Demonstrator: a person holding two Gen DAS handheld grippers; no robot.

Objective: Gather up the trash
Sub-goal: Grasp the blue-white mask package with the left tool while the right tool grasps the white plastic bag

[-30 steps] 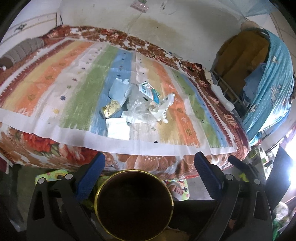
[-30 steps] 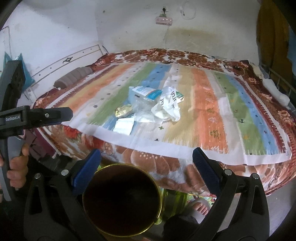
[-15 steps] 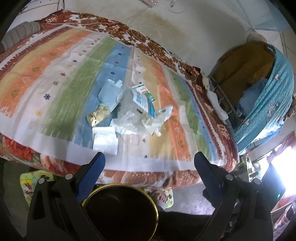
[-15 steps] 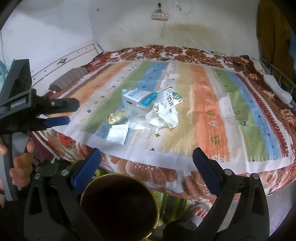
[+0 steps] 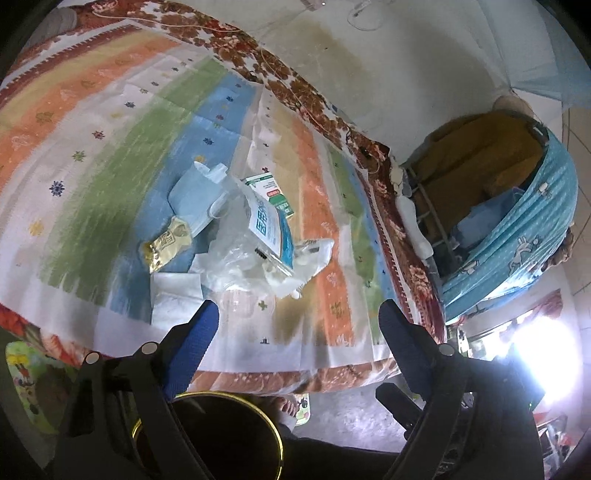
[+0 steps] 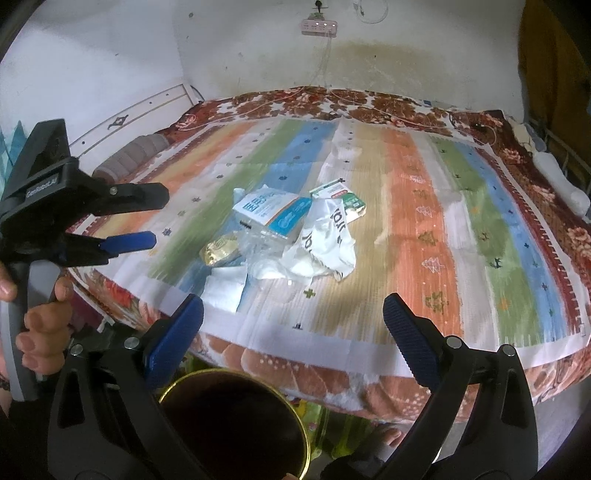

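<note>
A pile of trash lies on the striped bed cover (image 6: pixel 424 229): a gold foil wrapper (image 5: pixel 166 245) (image 6: pixel 219 249), a white tissue (image 5: pixel 173 297) (image 6: pixel 225 288), clear plastic (image 5: pixel 240 266), a blue-and-white packet (image 5: pixel 269 229) (image 6: pixel 273 212), a green-and-white box (image 6: pixel 343 197) and a crumpled white bag (image 6: pixel 325 243). A dark round bin with a gold rim (image 5: pixel 210 439) (image 6: pixel 236 421) stands on the floor below the bed edge. My left gripper (image 5: pixel 299 321) is open just above the tissue and plastic; it also shows in the right wrist view (image 6: pixel 144 218). My right gripper (image 6: pixel 291 321) is open, near the bed's front edge.
A blue curtain over a metal rack with clothes (image 5: pixel 517 206) stands right of the bed. A grey rolled pillow (image 6: pixel 133 155) lies at the headboard. A power strip (image 6: pixel 319 27) hangs on the wall. A bare foot (image 5: pixel 290 404) is on the floor by the bin.
Both grippers have moved forward and closer to the trash pile; the left one has advanced most and tilted down over the bed edge. Both stay open and empty.
</note>
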